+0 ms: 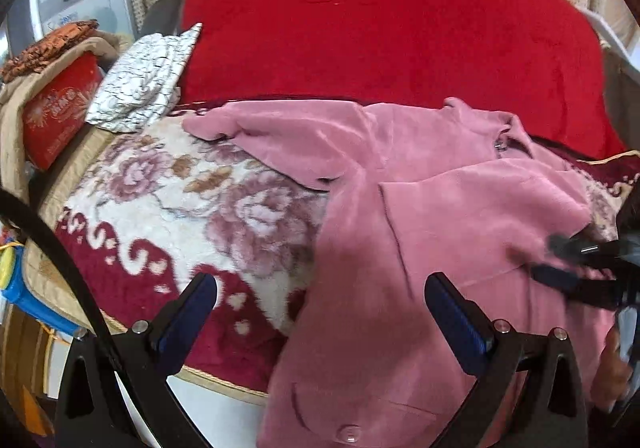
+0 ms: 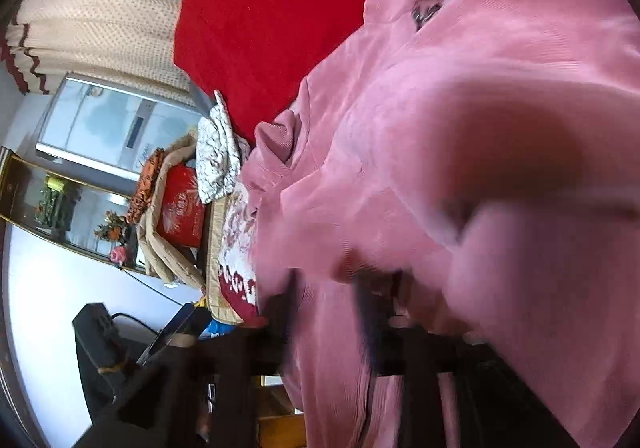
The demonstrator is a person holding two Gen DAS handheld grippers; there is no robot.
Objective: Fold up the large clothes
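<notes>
Left wrist view: left claw [image 1: 320, 308] wide open, empty, above pink jacket [image 1: 420, 216] spread on flowered blanket [image 1: 180, 188], right of middle. Right wrist view: right claw [image 2: 324, 312] blurred, parted, jacket cloth loose between.

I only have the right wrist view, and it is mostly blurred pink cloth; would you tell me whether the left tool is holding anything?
Observer: No. The left tool is open, with nothing between its fingers, above the pink garment.
Operator: Thank you. Is the right tool gripping the cloth?
Observer: In the left wrist view the right tool is over the garment's right side with its fingers apart, not clamped on cloth.
Operator: And how does the far sleeve lie?
Observer: That sleeve stretches out to the left, across the floral blanket.
</notes>
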